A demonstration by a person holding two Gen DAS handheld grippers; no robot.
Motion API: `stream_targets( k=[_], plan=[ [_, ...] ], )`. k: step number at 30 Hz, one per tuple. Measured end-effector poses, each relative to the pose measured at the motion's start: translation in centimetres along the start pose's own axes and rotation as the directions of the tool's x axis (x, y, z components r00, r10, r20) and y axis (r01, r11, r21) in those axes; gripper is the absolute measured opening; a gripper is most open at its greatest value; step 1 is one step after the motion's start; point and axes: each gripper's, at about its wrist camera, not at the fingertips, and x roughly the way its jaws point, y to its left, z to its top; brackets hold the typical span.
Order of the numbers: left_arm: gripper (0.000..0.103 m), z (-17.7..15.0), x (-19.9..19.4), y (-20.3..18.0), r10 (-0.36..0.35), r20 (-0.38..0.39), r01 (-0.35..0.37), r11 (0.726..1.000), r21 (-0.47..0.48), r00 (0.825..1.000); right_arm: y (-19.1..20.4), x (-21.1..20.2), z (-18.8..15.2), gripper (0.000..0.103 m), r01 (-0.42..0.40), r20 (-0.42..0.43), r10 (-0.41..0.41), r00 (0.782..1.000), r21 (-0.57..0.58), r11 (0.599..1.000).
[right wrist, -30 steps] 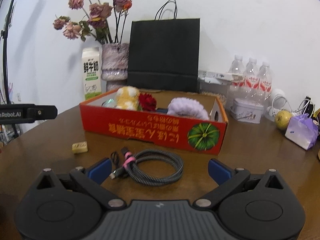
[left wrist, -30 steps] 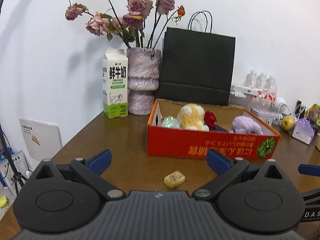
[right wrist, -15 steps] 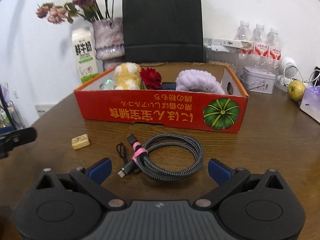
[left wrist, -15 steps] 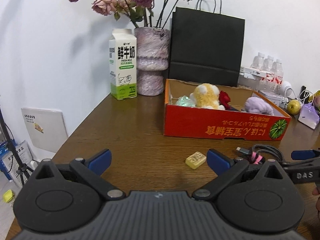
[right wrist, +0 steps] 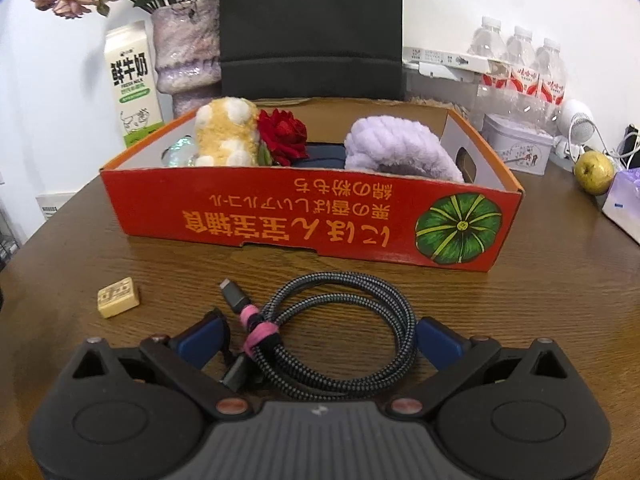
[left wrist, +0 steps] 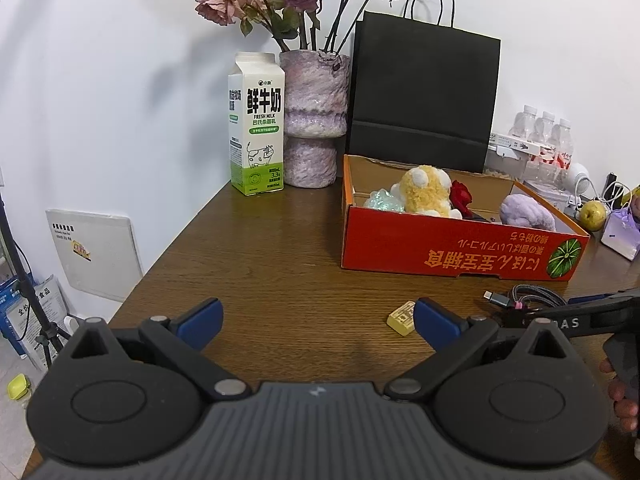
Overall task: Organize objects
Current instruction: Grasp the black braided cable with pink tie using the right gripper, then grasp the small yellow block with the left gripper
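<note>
A coiled braided cable with a pink tie lies on the wooden table, and my right gripper stands open around it, a blue pad on each side. Left of it lies a small yellow block. Behind both stands the red cardboard box holding a yellow plush toy, a red rose and a purple fluffy item. My left gripper hovers open over bare table, the yellow block just left of its right pad. The cable and the box lie to its right.
A milk carton, a purple vase of dried roses and a black paper bag stand against the wall. Water bottles, a tin, a pear and a purple bag sit at the right. The table's left edge drops off.
My right gripper has moved forward and down until the coiled cable sits between its open fingers. My left gripper has drawn back and shifted left, so the box and block now appear further right.
</note>
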Motion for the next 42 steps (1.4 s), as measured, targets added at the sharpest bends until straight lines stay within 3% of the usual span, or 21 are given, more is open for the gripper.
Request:
stream_targets(
  k=[8, 10, 15, 25, 34, 42],
  plan=[
    [0.103, 0.0, 0.0, -0.1, -0.002, -0.002, 0.002, 1.000, 0.006, 1.000, 0.2, 0.6, -0.6, 0.103, 0.014, 0.028, -0.013, 1.000, -0.019, 1.000],
    [0.103, 0.0, 0.0, -0.1, -0.003, -0.004, 0.003, 1.000, 0.006, 1.000, 0.1, 0.3, -0.8, 0.094, 0.012, 0.042, -0.011, 0.999, -0.016, 1.000],
    [0.103, -0.1, 0.2, -0.1, -0.002, -0.011, 0.002, 1.000, 0.002, 1.000, -0.2, -0.4, -1.0, 0.091, -0.007, 0.066, 0.006, 0.998, 0.009, 1.000],
    [0.103, -0.4, 0.9, 0.1, 0.004, -0.042, -0.004, 1.000, -0.001, 0.999, -1.0, -4.9, -2.8, 0.091, 0.028, 0.257, -0.027, 0.966, -0.001, 1.000],
    [0.103, -0.9, 1.2, -0.7, -0.001, -0.056, 0.003, 1.000, 0.030, 0.998, -2.8, -7.6, -4.9, 0.091, 0.039, 0.291, -0.023, 0.957, -0.052, 0.998],
    [0.103, -1.6, 2.8, -2.8, -0.068, -0.119, 0.081, 0.992, 0.101, 0.991, -5.4, -8.7, -5.7, 0.091, 0.029, 0.300, -0.013, 0.954, -0.047, 0.998]
  ],
)
